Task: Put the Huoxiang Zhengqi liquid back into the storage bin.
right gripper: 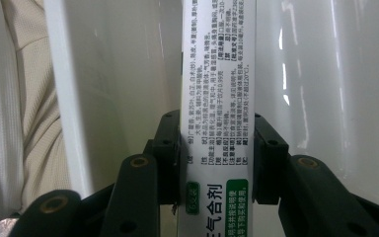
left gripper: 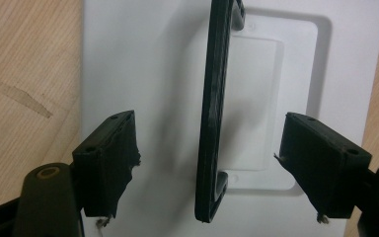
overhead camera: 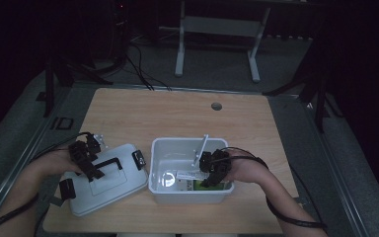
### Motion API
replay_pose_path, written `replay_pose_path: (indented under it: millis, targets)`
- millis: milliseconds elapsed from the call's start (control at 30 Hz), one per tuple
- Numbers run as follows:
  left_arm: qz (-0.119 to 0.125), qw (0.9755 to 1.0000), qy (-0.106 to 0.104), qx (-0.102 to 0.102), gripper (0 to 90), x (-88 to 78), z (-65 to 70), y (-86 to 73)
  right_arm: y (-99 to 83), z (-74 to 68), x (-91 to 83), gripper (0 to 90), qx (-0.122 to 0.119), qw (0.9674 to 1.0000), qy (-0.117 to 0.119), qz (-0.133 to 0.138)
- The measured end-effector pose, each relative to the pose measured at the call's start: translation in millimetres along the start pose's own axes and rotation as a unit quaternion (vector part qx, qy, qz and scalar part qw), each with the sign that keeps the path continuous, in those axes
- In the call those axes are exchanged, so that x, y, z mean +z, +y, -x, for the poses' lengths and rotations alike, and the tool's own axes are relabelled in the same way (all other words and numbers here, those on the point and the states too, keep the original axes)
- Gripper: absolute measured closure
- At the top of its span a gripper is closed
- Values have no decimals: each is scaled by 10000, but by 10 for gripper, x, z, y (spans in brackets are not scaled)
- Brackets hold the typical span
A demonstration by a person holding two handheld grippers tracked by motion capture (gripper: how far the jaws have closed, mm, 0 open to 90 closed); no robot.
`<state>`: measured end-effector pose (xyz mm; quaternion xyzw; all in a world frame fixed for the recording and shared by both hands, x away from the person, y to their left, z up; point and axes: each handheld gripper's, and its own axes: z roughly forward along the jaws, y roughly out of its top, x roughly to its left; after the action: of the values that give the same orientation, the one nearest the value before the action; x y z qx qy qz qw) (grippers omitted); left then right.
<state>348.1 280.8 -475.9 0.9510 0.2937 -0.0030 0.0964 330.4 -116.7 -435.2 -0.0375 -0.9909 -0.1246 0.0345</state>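
Two grippers over a light wooden table [overhead camera: 177, 111] in a dark room, grey floor, white desk legs [overhead camera: 180, 47] behind. Left gripper [left gripper: 207, 163] spread wide, astride black handle [left gripper: 212, 98] of white lid [overhead camera: 106, 185] lying flat beside white bin [overhead camera: 177, 192]. Right gripper [right gripper: 217, 153] clamped on white printed box [right gripper: 217, 74] inside the bin.

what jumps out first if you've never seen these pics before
The eye goes to the white bin near the front middle of the wooden table, where the right gripper is clamped on a narrow printed box inside it. Beside the bin on the left lies its lid, flat on the table, with the left gripper open, its jaws either side of the lid's black handle.
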Motion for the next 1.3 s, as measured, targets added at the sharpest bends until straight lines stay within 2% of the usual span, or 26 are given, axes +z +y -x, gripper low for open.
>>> replay_pose_path:
  millis: [133, 433, 533, 600, 800, 1000, 1300]
  targets:
    - [11, 10000, -7, -26, 227, -1, 2, -5, -21, 4, 50, 631, 37, 9999, 11, -111]
    - [-2, 10000, -8, 0, 227, 2, 3, 6, -25, 23, 112, 618, 79, 9998, 43, -155]
    - [-21, 10000, -18, -6, 227, 6, 2, 1, -34, 33, 109, 608, 105, 9998, -12, -187]
    - [-31, 10000, -2, 2, 227, 6, 2, 0, -37, 31, 86, 597, 113, 9998, 73, -123]
    - [-39, 10000, 26, 32, 228, -11, 12, 0, -28, 16, -42, 574, 126, 9999, 44, -15]
    - [-18, 10000, -10, 2, 240, -37, 22, 2, -51, 12, -264, 565, 215, 9994, -32, 273]
    - [-1, 9999, -118, -12, 256, -44, 39, 15, -223, 45, -532, 547, 456, 9969, -183, 617]
